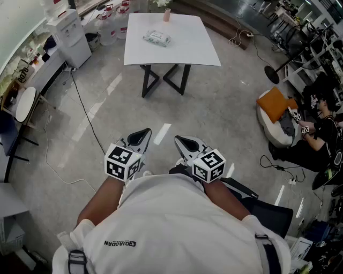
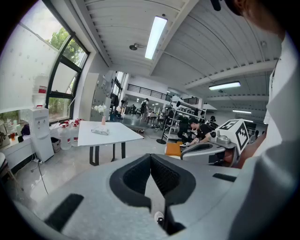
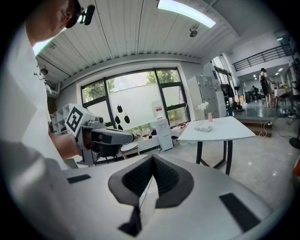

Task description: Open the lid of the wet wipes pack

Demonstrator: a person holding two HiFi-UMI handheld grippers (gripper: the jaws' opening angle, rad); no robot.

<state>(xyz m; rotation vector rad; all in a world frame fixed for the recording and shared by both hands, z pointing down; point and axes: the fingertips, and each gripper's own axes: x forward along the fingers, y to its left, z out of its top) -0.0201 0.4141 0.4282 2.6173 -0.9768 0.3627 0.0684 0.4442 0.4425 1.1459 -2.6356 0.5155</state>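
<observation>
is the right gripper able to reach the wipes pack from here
Probably not yet: the right gripper is held by the body, and the wipes pack lies on the table across open floor. Nothing blocks the path; walking closer should do.

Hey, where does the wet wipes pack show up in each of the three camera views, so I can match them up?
Head view: the wet wipes pack lies top centre, on the white table.
Left gripper view: it is left of centre, on that table.
Right gripper view: it is right of centre, on the tabletop.
Shared landmark: the pink vase standing on the same table.
</observation>
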